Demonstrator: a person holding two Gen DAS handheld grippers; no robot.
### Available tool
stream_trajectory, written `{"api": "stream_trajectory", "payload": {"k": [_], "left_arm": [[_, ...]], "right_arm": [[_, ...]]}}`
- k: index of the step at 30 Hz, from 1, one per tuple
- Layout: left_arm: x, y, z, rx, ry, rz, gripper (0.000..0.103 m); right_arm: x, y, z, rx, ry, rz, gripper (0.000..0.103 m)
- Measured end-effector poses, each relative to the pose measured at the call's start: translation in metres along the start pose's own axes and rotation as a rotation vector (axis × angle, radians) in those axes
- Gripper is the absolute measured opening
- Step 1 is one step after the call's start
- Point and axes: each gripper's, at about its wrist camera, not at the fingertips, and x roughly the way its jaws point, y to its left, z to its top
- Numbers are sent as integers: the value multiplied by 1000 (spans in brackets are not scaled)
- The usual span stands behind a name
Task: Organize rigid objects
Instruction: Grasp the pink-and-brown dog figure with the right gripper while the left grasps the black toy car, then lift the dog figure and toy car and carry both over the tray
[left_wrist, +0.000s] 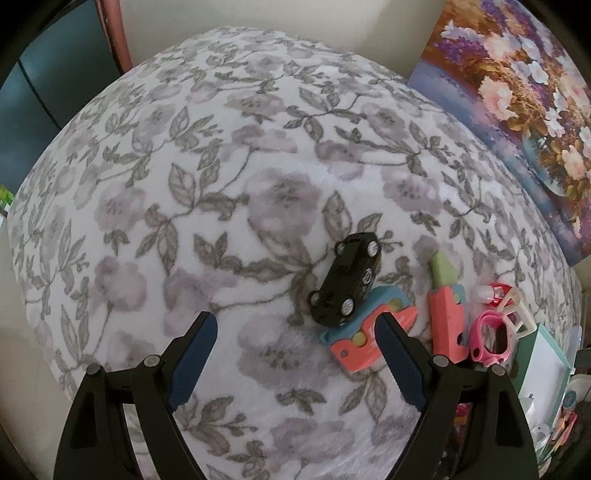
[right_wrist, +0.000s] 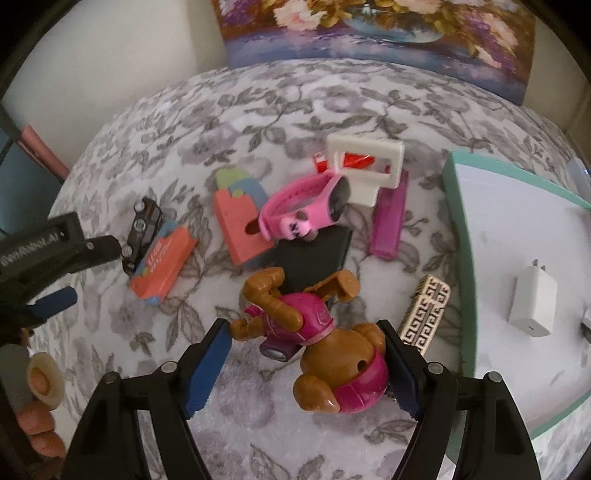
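In the right wrist view, the right gripper pinches a brown dog figure in pink at lower centre, both pads touching it. Beyond lie a black box, pink goggles and, at right, a mint-rimmed tray holding 1 white charger. The left gripper hangs spread and empty over the floral blanket; a black toy car lies past its right finger.

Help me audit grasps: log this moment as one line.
left gripper: open, empty, near black toy car | right gripper: jaws on toy dog | teal tray: holds white charger
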Motion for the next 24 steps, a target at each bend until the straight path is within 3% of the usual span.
{"api": "stream_trajectory", "payload": {"k": [5, 12, 20, 22, 24], "left_arm": [[6, -7, 7, 14, -32, -24, 86], [24, -16, 18, 27, -45, -18, 59], [36, -30, 20, 69, -65, -24, 51], [41, -32, 21, 73, -53, -37, 40], [45, -34, 20, 81, -46, -29, 37]], "right_arm": [[-18, -18, 12, 41, -55, -6, 81], [-27, -38, 14, 126, -88, -18, 80], [-18, -47, 15, 148, -67, -25, 80], [-17, -48, 14, 147, -64, -25, 80], [-16, -48, 14, 148, -64, -27, 80]]}}
